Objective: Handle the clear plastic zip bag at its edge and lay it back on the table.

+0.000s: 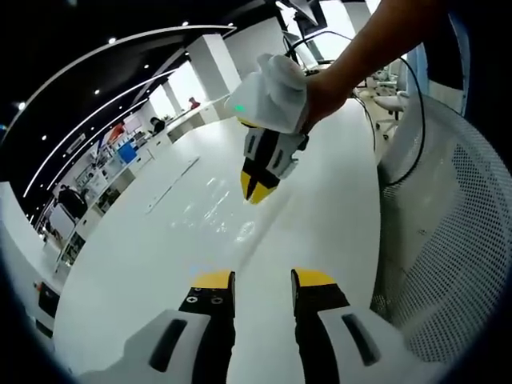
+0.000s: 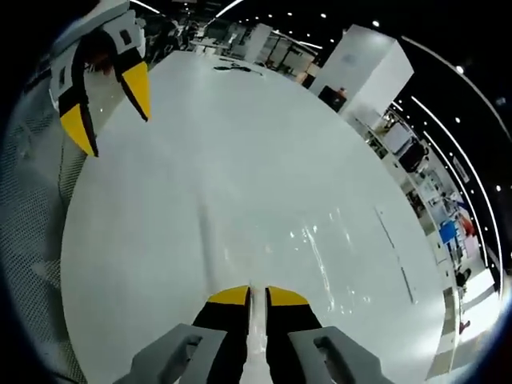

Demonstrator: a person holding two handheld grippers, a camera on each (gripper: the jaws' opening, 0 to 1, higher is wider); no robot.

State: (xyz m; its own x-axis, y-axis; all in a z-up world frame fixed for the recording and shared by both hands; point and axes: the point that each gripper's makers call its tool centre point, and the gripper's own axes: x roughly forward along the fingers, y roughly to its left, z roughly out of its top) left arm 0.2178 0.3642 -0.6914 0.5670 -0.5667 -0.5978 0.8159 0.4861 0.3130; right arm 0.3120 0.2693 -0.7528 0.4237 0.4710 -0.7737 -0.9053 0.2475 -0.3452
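Clear plastic was what we looked for first: the zip bag lay flat on the white tabletop, given away in the left gripper view mostly by its glints and faint creases. Off to its left ran a thin strip, well apart from it. Our left claw hovered spread above bare tabletop, on the near side of the bag, holding nothing.

Further right in that view, the right claw came down on the bag's right-hand edge, its yellow tips pressed together. In the right gripper view the same claw showed its tips nearly closed, with a pale sliver between them that we took for the bag's edge, though the film was too clear to be certain. The bag's glints spread away to the right of those tips.

We judged the step in hand to be the pinch at the edge, with the lift not yet begun. The next move called for a firm hold on thin, slippery film, a gentle raise, then lowering it flat without folding.
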